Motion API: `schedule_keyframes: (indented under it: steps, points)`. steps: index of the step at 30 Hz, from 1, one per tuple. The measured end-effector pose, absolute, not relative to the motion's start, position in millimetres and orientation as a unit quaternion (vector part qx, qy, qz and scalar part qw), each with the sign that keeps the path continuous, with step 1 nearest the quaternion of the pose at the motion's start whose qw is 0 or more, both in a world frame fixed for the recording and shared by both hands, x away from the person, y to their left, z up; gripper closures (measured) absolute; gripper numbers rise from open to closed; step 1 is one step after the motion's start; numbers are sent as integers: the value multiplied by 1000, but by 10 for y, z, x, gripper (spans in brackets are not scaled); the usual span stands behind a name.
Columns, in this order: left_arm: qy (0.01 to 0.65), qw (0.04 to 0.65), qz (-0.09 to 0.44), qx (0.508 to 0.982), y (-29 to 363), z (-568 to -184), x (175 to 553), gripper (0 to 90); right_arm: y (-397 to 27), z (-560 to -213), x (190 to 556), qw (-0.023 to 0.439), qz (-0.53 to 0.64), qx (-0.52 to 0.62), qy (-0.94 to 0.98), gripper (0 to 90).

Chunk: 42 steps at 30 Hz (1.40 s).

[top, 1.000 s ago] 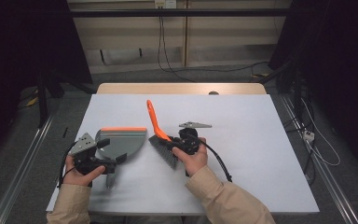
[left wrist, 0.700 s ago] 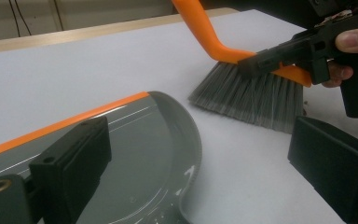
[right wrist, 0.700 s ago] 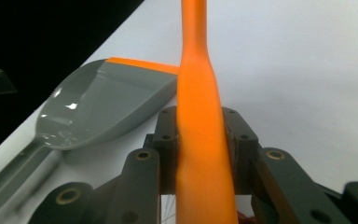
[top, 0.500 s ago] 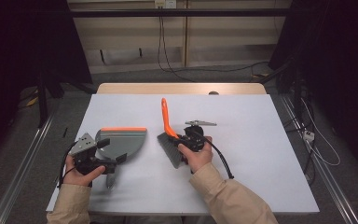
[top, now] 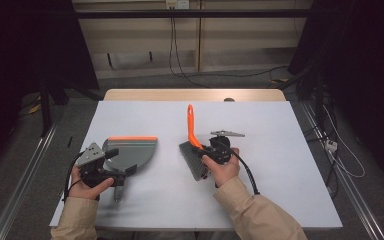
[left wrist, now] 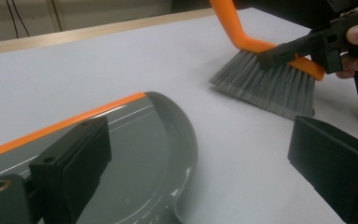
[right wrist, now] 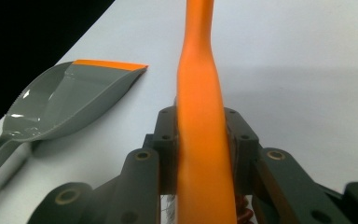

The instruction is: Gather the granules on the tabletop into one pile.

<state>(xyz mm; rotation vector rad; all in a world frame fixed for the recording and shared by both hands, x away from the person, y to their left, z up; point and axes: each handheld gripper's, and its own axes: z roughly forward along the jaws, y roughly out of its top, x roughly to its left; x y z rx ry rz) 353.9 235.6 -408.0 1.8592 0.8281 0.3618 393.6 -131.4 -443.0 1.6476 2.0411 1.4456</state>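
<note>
Hand brush lifted in the right gripper, dustpan flat on the bench

The right gripper (top: 207,152) has its jaws clenched on the orange handle of the hand brush (top: 192,150), bristles near the bench (top: 280,175). The left gripper (top: 111,170) sits with jaws released over the grey dustpan (top: 130,150). Both look light, stiff plastic; the bristles are soft, so the handles are the places to grip.

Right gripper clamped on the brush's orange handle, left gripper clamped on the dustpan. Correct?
Half right. The left gripper is open: in the left gripper view its jaws stand wide apart over the dustpan. The right gripper is indeed clamped on the brush's orange handle.
</note>
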Motion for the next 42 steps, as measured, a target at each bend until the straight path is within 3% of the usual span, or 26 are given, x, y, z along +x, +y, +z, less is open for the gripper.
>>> schedule_keyframes:
  steps: [20, 30, 42]
  points:
    - [344, 512, 148, 773, 2359, -4085, 3547, 58, -1245, -4242, 4016, 33, 534, 527, 660, 711]
    - [344, 512, 147, 773, 2362, -4078, 3532, 58, -1487, -3960, 4099, 92, 539, 437, 714, 711]
    - [348, 510, 145, 773, 2380, -4096, 3538, 58, -1452, -4156, 3828, 3, 492, 241, 837, 711]
